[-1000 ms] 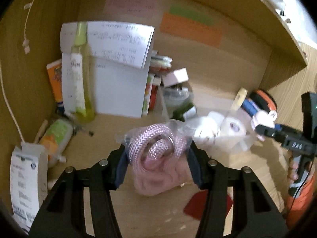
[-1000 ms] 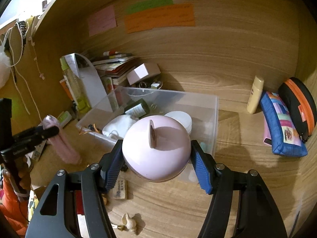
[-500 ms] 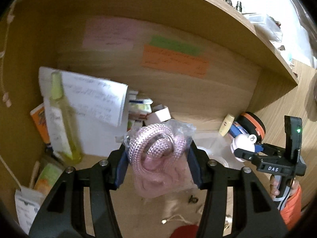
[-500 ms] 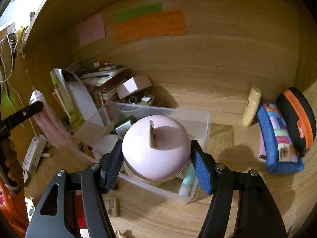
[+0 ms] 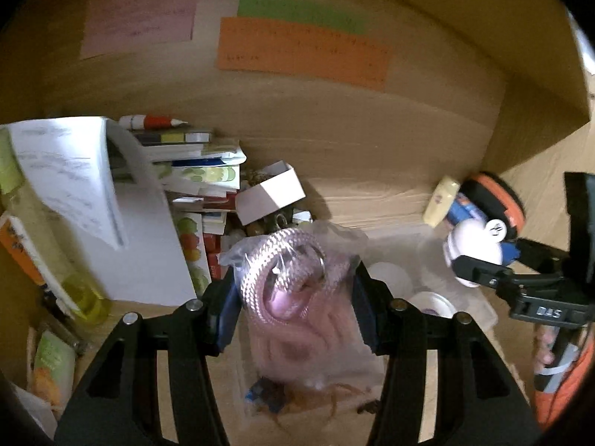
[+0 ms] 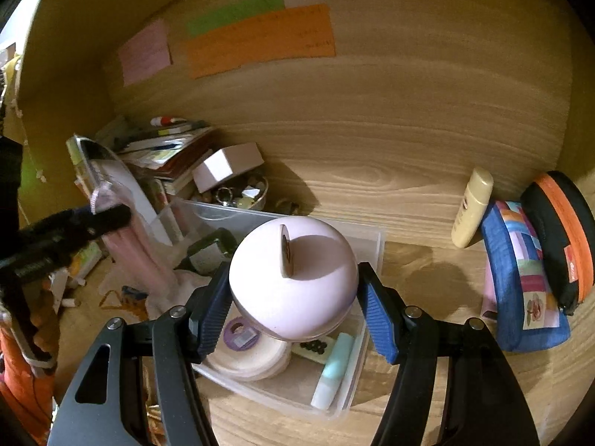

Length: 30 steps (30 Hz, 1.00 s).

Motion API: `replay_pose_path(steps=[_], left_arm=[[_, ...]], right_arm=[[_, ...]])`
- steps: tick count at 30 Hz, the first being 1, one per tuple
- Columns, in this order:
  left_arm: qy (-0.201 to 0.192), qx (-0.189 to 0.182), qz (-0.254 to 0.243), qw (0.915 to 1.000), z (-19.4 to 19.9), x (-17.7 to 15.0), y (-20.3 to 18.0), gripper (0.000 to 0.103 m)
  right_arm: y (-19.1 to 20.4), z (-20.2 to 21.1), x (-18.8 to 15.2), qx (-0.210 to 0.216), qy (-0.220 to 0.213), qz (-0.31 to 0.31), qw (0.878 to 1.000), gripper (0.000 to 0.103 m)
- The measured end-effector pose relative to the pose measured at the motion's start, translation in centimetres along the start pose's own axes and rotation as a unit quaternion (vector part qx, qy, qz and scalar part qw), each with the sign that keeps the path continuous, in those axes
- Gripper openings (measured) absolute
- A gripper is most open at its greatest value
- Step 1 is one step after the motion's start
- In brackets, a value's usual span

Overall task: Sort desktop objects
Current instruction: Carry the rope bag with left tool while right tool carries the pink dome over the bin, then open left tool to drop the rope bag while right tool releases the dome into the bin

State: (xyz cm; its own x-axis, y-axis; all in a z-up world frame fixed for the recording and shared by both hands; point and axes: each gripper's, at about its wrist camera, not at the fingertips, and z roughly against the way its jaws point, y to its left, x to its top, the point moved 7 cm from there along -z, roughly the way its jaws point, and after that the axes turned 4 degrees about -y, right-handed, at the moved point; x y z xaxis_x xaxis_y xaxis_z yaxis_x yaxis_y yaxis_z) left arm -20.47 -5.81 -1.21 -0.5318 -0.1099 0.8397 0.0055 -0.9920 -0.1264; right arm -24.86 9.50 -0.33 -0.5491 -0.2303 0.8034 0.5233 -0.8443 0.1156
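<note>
left gripper [image 5: 293, 297]: pads pinching a clear bag of pink cord [image 5: 297, 290], one pad on each side; bag hangs down between the fingers, held off the desk.
right gripper [image 6: 293, 290]: blue pads pressed on both sides of a pink round case [image 6: 293, 278], small tab standing up on its top; held above the near part of the clear bin [image 6: 368, 238].
bin contents, right wrist view: white round compact with purple label [image 6: 245, 349] at 7 o'clock of the case, mint tube [image 6: 333, 371] at 5 o'clock, dark bottle [image 6: 210, 251] at 9 o'clock.
in the way: case blocks the middle of the bin; bag blocks the desk straight ahead in the left wrist view.
around: book stack [image 6: 167, 148] with a small white box [image 6: 227, 165] at 11 o'clock; cream bottle [image 6: 472, 208], blue pouch [image 6: 520, 278] and black-orange pouch [image 6: 557, 238] at 3 o'clock against the wall; pink, green and orange notes [image 6: 256, 42] on the back panel.
cross view: left gripper with the bag shows at 9 o'clock in the right view; right gripper with the case at 3 o'clock in the left view.
hard to read: small items on the desk under the bag are blurred; note text illegible; far bin wall partly hidden.
</note>
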Motion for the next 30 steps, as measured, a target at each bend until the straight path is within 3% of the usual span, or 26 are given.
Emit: replay_pose_path(steps=[8, 15, 30], left_arm=[[0.04, 0.02, -0.022, 0.9988, -4.3, 0.0, -0.1, 0.053], [0.069, 0.005, -0.014, 0.9975, -6.3, -1.8, -0.1, 0.053], [0.062, 0.013, -0.044, 0.997, -5.8, -2.3, -0.7, 0.054]], right_arm=[[-1.0, -2.6, 0.3, -0.021, 0.031, 0.017, 0.999, 0.062], [-1.1, -5.3, -0.1, -0.018, 0.047, 0.005, 0.999, 0.062], [-0.5, -5.9, -1.8, -0.022, 0.067, 0.009, 0.997, 0.061]])
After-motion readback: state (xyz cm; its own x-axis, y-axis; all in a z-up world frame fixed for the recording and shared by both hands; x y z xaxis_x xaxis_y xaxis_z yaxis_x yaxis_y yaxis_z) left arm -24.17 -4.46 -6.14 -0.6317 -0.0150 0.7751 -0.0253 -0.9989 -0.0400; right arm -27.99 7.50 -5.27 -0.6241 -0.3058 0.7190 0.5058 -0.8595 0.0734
